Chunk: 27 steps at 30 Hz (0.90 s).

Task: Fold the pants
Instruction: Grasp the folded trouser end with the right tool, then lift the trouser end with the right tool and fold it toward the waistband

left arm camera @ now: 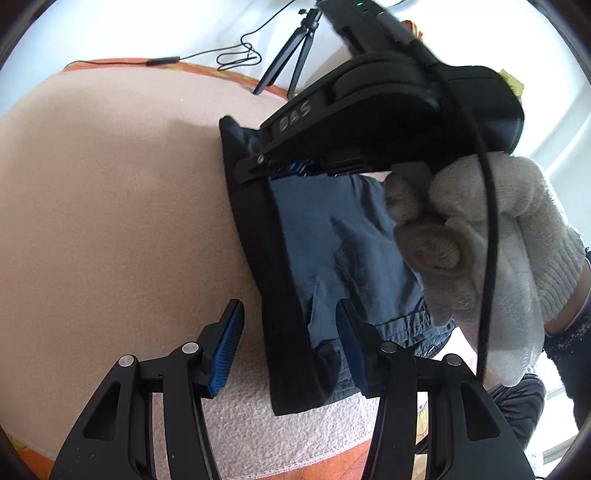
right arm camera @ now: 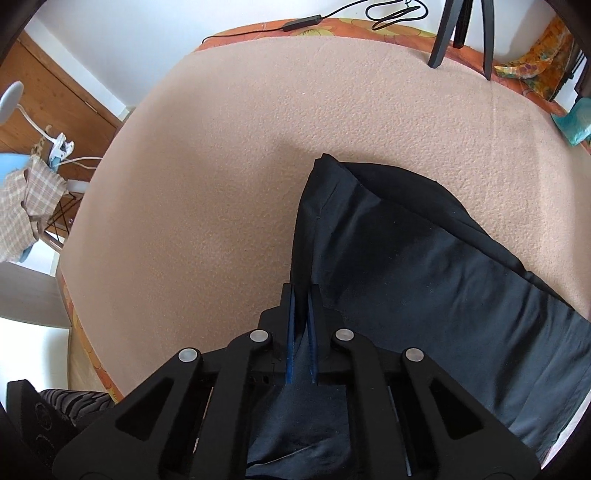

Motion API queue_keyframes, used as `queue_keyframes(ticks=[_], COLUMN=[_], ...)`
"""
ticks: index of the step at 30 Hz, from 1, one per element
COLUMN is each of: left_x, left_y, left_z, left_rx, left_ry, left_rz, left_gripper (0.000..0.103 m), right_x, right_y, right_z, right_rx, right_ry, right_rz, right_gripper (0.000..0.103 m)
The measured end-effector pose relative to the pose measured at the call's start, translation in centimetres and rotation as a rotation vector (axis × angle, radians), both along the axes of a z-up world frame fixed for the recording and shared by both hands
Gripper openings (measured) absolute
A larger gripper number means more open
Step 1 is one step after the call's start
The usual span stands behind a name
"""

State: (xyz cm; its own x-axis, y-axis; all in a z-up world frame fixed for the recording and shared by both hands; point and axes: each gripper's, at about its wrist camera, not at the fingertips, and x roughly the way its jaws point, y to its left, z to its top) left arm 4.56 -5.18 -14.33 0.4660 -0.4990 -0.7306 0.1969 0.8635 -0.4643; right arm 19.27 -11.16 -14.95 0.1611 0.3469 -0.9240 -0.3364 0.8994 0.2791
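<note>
Your right hand-held gripper pinches the pants; your left hand-held gripper is spread wide.

The dark pants lie folded on the pinkish-beige surface, toward its right and near side. Your right hand-held gripper's blue pads are nearly closed on a fold of the cloth. Your left hand-held gripper straddles the near edge of the pants, gripping nothing. Your gloved hand holds the right tool. A tripod stands at the far edge.

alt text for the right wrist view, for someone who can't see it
The right gripper is closed on the edge of dark pants, which lie on a beige fleece blanket. Beyond the blanket's far edge are black tripod legs and a cable.
</note>
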Motion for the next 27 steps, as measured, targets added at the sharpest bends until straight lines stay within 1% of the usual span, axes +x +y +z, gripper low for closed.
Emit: queue_keyframes(ticks=[2, 4, 5, 6, 7, 8, 12, 13, 14, 18, 22, 24, 27], left_x=[-0.2, -0.4, -0.4, -0.4, -0.4, -0.6, -1.2, -0.3, -0.3, -0.2, -0.5, -0.7, -0.7], left_y=[-0.2, -0.3, -0.3, -0.3, -0.6, -0.9, -2.9, -3.2, -3.6, -5.2, -7.3, -8.4, -10.4], left_z=[-0.6, -0.5, -0.4, -0.2, 0.1, 0.6, 2.8, 3.0, 3.4, 4.7, 6.4, 6.8, 7.1], left_rx=[0.008, -0.003, -0.017, -0.031, -0.036, -0.037, -0.009, -0.007, -0.006, -0.037, -0.034, -0.027, -0.043], left_ry=[0.025, 0.014, 0.016, 0.012, 0.002, -0.018, -0.12, -0.136, -0.151, -0.183, -0.229, -0.256, -0.26], left_rz=[-0.005, -0.007, -0.011, -0.018, -0.027, -0.043, -0.101, -0.113, -0.124, -0.157, -0.208, -0.232, -0.273], left_gripper=[0.049, 0.049, 0.045, 0.037, 0.033, 0.028, 0.022, 0.021, 0.019, 0.019, 0.018, 0.018, 0.018], right_x=[0.0, -0.2, -0.3, -0.4, -0.6, -0.4, -1.1, -1.3, -1.5, -2.2, -3.2, -3.7, -4.7], right_y=[-1.1, -2.2, -2.7, -3.1, -3.2, -3.8, -6.4, -7.1, -8.0, -10.9, -14.3, -16.1, -19.0], right_z=[0.6, 1.1, 1.4, 1.7, 1.9, 2.1, 3.7, 4.1, 4.6, 6.7, 8.8, 9.5, 10.3], right_rx=[0.046, 0.098, 0.116, 0.132, 0.15, 0.169, 0.232, 0.243, 0.254, 0.285, 0.313, 0.323, 0.325], right_ry=[-0.007, -0.01, -0.014, -0.021, -0.028, -0.032, -0.069, -0.079, -0.089, -0.133, -0.183, -0.208, -0.243], right_rz=[-0.033, -0.065, -0.077, -0.087, -0.098, -0.109, -0.152, -0.162, -0.174, -0.213, -0.254, -0.279, -0.32], right_gripper=[0.005, 0.005, 0.005, 0.005, 0.005, 0.005, 0.005, 0.005, 0.005, 0.004, 0.004, 0.004, 0.004])
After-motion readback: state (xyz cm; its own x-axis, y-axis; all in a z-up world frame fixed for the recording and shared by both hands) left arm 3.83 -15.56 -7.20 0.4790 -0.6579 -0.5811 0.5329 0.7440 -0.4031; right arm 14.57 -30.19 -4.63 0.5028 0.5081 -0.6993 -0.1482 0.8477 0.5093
